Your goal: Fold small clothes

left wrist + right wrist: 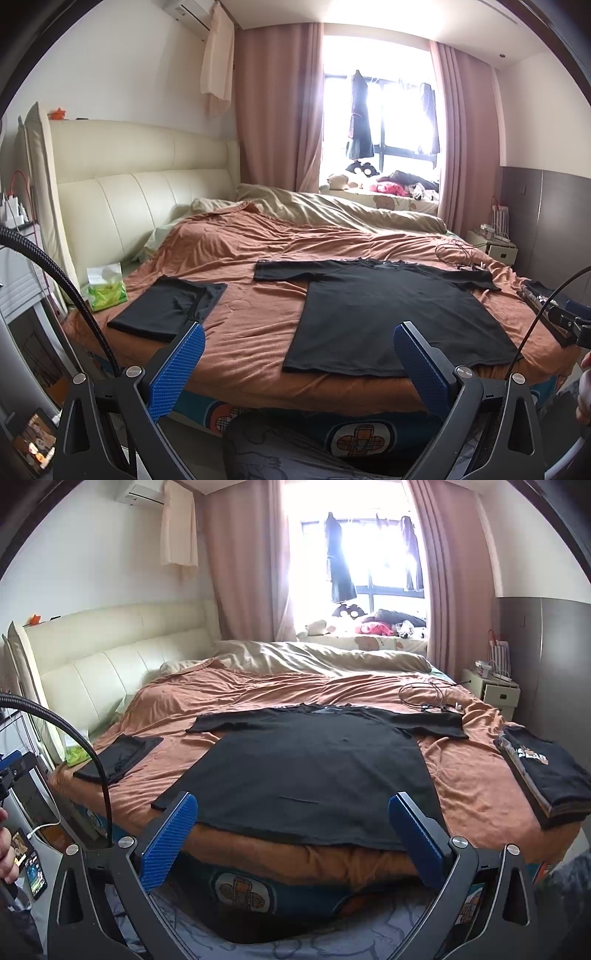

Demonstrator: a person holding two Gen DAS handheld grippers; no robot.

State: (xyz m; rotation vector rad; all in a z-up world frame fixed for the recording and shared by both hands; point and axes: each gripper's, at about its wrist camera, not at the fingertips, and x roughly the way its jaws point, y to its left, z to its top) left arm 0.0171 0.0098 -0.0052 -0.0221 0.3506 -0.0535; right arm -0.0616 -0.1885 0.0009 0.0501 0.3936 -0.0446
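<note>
Hovering both claws, left (298, 341) and right (292, 811), gaping empty; black T-shirt (306, 771) lies flat ahead, collar far, hem nearest right claw.

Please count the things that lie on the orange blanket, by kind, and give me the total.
Black T-shirt spread flat: 1
Folded black garment on the left: 1
Stack of folded black shirts on the right: 1
Green tissue pack: 1
Tangle of cables: 1
Total: 5

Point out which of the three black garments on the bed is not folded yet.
The black T-shirt spread flat mid-bed, sleeves out. The black piece on its left and the printed one on its right are folded.
</note>
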